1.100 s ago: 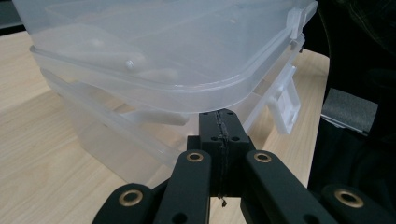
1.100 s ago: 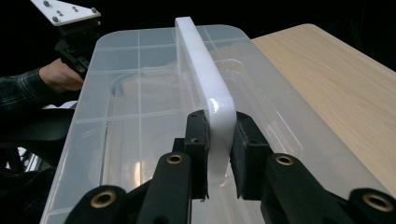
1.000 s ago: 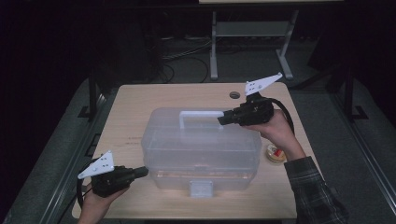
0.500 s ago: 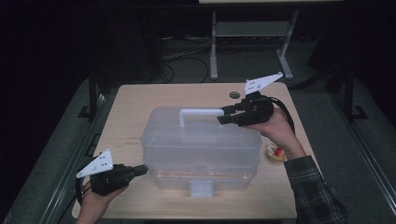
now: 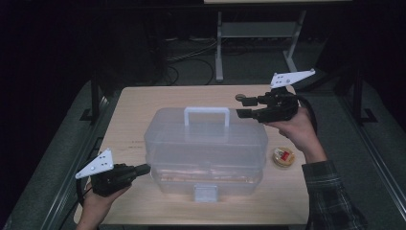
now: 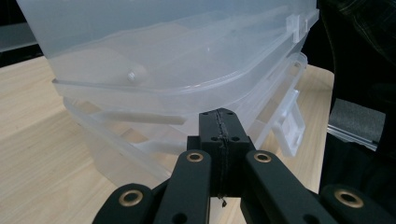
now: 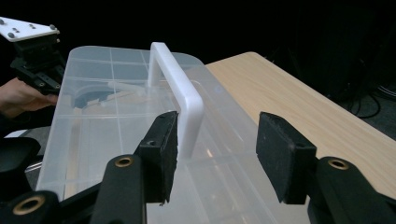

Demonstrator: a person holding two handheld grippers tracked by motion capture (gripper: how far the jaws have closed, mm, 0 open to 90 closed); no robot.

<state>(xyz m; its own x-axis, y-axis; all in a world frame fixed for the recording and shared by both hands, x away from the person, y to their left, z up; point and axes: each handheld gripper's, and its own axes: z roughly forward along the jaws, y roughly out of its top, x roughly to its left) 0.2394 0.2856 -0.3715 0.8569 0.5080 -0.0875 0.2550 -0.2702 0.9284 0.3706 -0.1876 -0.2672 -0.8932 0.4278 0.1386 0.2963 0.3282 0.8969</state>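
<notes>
Both of your grippers sit empty beside the clear box (image 5: 206,153): right gripper (image 5: 244,105) jaws, just opening, off its raised handle (image 5: 207,115), left gripper (image 5: 143,168) jaws pressed together, latch (image 5: 206,193) undone.

I judge this a lab: blacked-out surroundings, loose cables (image 5: 191,57) on the floor, a metal stand (image 5: 219,52) behind my desk (image 5: 139,110).

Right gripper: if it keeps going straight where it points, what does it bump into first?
Probably the white handle on the clear box; the right gripper, open, points at it, though depth is unclear.
</notes>
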